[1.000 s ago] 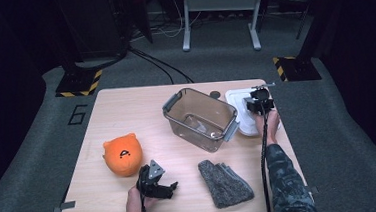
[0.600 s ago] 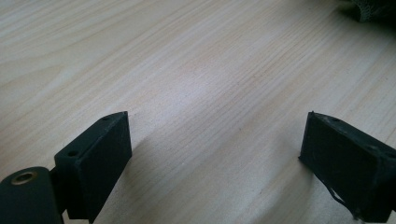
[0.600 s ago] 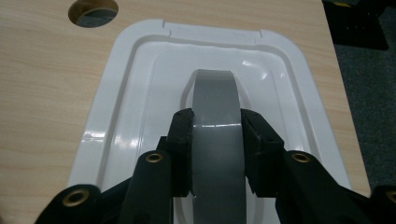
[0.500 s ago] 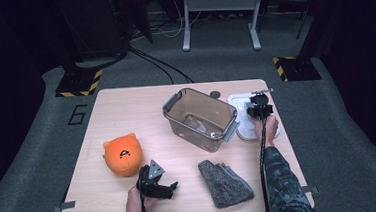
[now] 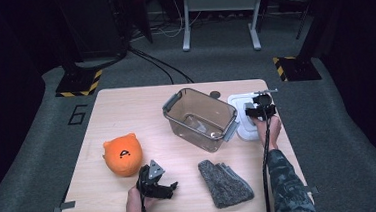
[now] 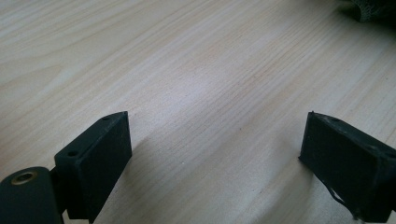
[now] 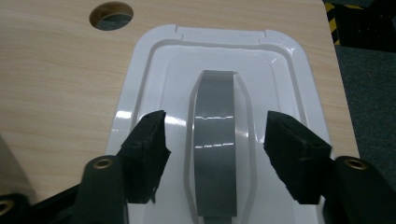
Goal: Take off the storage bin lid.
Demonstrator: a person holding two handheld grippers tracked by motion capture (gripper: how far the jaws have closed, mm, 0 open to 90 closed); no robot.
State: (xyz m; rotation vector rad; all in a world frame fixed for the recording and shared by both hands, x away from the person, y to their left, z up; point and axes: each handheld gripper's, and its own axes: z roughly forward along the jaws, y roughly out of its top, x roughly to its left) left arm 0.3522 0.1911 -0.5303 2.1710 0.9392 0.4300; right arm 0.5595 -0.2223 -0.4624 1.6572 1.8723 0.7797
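White lid [image 7: 154, 100] near edge cut off by right gripper [image 7: 215, 140]; glossy, grey handle [image 7: 214, 140] between its just-opened, released pads; left gripper [image 6: 215, 154] released.

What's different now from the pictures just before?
The right gripper has just opened its jaws; they now stand on either side of the grey handle of the white lid, not pressing on it. It looks like it let the handle go. The left gripper stayed open over the bare table. The clear bin, orange plush toy and grey cloth lie as before.
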